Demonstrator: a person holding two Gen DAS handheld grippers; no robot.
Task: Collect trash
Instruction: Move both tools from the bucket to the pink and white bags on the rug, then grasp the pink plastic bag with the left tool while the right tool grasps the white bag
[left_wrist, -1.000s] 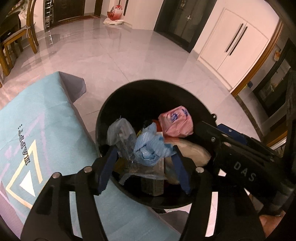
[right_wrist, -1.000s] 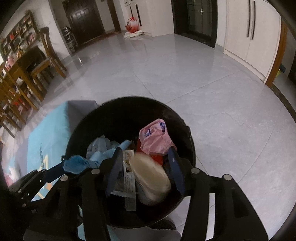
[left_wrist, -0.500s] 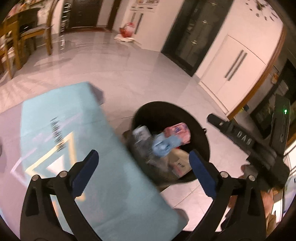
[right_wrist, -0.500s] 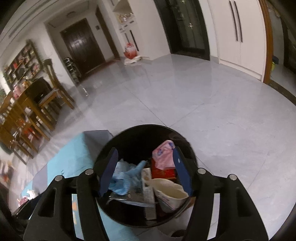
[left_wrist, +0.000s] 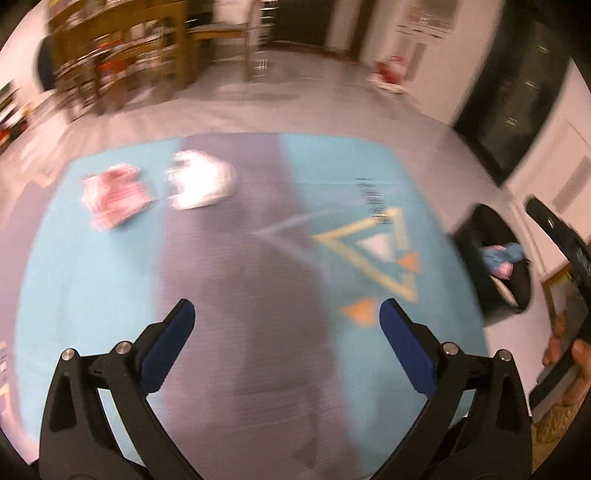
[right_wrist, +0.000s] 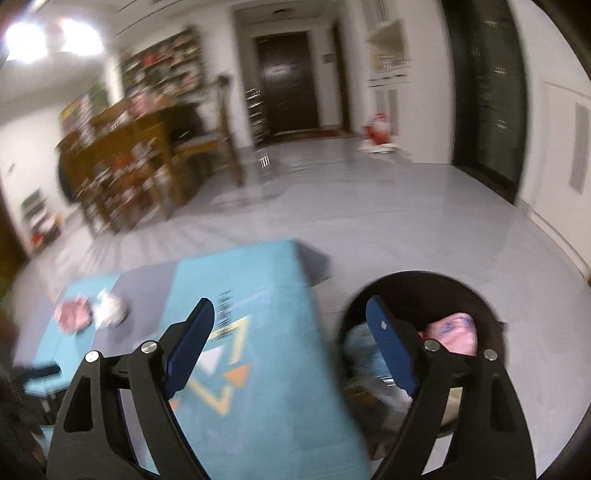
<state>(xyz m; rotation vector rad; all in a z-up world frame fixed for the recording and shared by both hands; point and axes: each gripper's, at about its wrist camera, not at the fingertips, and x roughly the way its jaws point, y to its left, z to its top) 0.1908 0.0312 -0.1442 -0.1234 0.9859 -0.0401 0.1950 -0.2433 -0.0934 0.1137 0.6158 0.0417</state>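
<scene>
Now both tools are empty: the left gripper (left_wrist: 282, 319) has its jaws spread wide, and the right gripper (right_wrist: 290, 315) has just been opening, nothing between its jaws. Judging by this, the next pickup is in hand. At upper left on the blue mat (left_wrist: 92, 295) lie a pink wrapper (left_wrist: 114, 199) and white crumpled paper (left_wrist: 201, 181), needing a reach. At right, the black bin (right_wrist: 476, 291) holds pink and blue waste.
</scene>
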